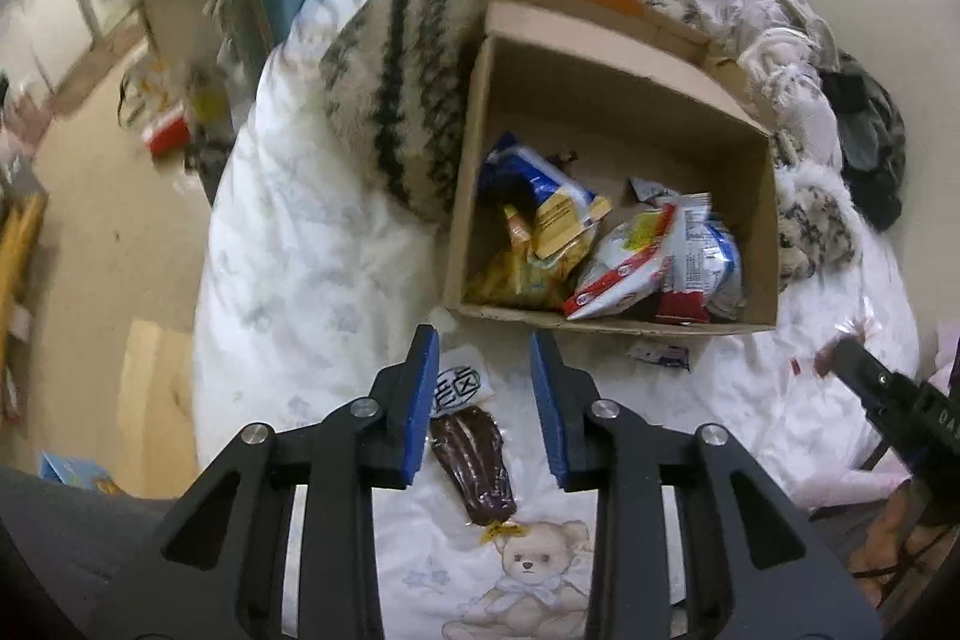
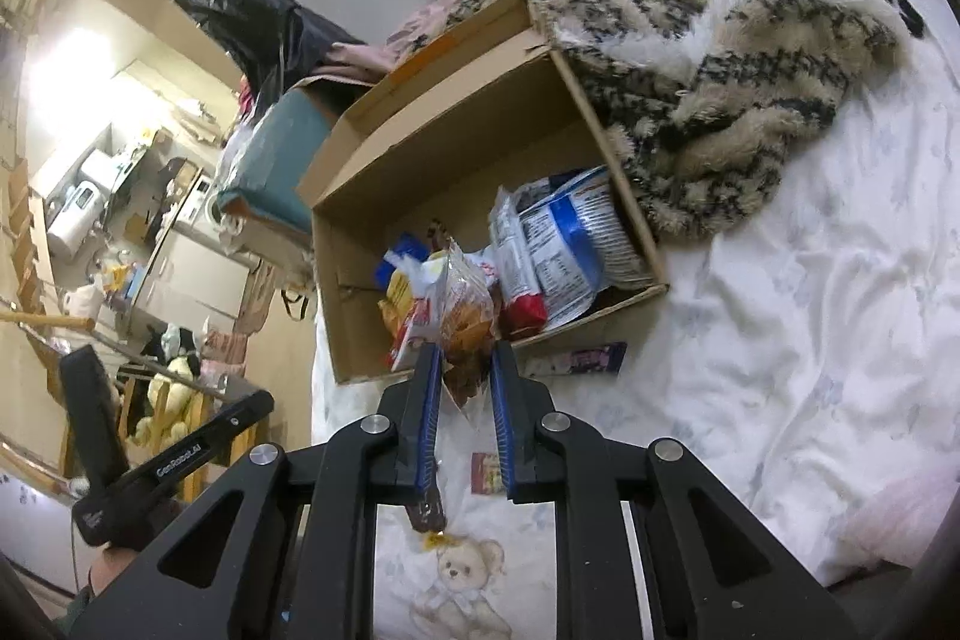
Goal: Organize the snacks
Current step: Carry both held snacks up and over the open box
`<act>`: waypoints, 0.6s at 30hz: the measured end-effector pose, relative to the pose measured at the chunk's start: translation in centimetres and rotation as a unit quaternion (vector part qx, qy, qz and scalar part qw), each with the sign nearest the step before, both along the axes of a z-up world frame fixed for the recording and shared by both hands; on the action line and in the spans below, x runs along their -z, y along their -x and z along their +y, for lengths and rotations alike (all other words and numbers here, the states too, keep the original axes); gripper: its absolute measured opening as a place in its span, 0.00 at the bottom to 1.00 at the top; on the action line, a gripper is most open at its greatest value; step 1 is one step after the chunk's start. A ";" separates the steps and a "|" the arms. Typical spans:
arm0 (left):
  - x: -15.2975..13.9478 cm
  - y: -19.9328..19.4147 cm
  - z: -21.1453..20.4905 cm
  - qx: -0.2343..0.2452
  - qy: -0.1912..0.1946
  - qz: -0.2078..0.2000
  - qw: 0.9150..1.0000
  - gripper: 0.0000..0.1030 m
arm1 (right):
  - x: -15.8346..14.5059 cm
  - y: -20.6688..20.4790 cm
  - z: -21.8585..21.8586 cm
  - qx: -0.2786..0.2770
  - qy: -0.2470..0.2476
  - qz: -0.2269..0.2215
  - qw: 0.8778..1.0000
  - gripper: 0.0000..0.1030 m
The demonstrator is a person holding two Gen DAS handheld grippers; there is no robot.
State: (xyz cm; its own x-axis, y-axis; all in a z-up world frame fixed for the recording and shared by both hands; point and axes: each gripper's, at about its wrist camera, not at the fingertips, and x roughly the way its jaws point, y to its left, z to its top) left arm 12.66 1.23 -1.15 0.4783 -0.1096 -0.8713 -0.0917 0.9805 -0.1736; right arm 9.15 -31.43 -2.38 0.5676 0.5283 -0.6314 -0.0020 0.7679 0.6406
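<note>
Left gripper (image 1: 483, 334): jaws wide apart, nothing between them, hovering above a dark chocolate-coloured snack packet (image 1: 471, 466) lying on the white bedcover (image 1: 312, 244) at lower centre of the left wrist view. No contact with the packet visible.

Right gripper (image 2: 467, 349): jaws partly closed on a clear packet of brown snacks (image 2: 465, 322), pinched at its lower part and held over the near edge of the cardboard box (image 2: 474, 124) at centre frame.

Box open at the top, flaps folded outward at the far side, standing on the bedcover. Near wall just ahead of both grippers. Furry striped blanket (image 2: 738, 100) pressed against the right wall in the right wrist view; open bedcover to the lower right.

Count inside the box: one blue-and-white bag (image 2: 564, 232), one red-and-white bag (image 1: 624, 268), one yellow bag (image 1: 564, 220); further wrappers beneath, number not determinable. Outside the box: one small purple wrapper (image 2: 591, 359) just beside the near wall, one small red packet (image 2: 487, 472) on the bedcover at lower centre, one dark packet as noted.
</note>
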 end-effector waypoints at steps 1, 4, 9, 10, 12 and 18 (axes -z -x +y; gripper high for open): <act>1.0 -0.1 0.5 -0.009 -0.005 0.015 1.000 0.64 | 0.4 -0.1 -0.1 0.002 -0.004 0.005 1.000 0.17; 5.3 0.0 1.8 -0.066 0.020 0.084 0.994 0.84 | 1.5 -0.4 0.1 0.003 -0.006 0.027 1.000 0.17; 12.3 -0.7 -1.0 -0.102 0.012 0.183 0.978 0.84 | 2.3 -0.8 1.1 -0.009 -0.012 0.040 0.999 0.17; 12.9 -0.8 -1.5 -0.104 0.006 0.186 0.977 0.84 | 2.4 -0.9 1.3 -0.011 -0.010 0.040 0.999 0.17; 14.5 -1.3 -2.8 -0.105 -0.031 0.199 0.974 0.84 | 2.4 -1.0 1.4 -0.012 -0.008 0.041 0.999 0.17; 16.9 -1.0 -4.5 -0.126 -0.100 0.208 0.965 0.94 | 3.1 -0.8 1.0 -0.009 -0.003 0.052 0.999 0.17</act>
State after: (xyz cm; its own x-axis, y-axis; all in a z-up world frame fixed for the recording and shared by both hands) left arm 13.68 -3.27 -18.02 0.0717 0.1554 -0.9853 -0.3516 0.9283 0.1208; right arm 9.99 -30.39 -5.45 0.4902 0.5415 -0.6830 0.0504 0.7647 0.6425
